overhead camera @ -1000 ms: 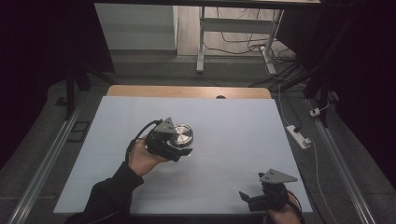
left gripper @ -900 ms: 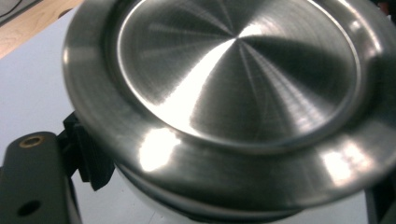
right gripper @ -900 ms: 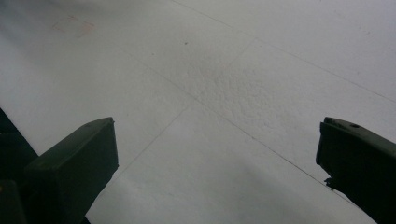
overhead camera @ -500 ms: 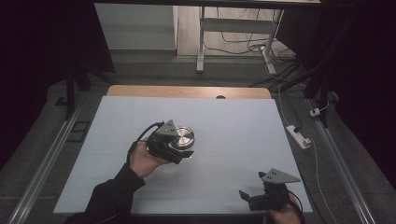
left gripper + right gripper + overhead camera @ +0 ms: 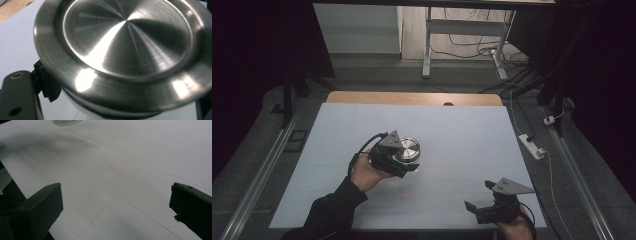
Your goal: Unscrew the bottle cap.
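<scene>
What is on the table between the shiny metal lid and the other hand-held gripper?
Nothing: in the high view, just bare white table lies between the lid and the right hand-held gripper.

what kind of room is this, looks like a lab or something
Probably a lab or recording workspace: a bare white-topped table in a dark room, loose cables on the floor behind, and a power strip lying alongside.

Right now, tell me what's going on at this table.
A person works with a gripper in each hand. The left gripper is shut on a round steel container with a brushed metal top, near the middle of the white table. The right gripper sits near the table's front edge, jaws open, nothing between them.
</scene>
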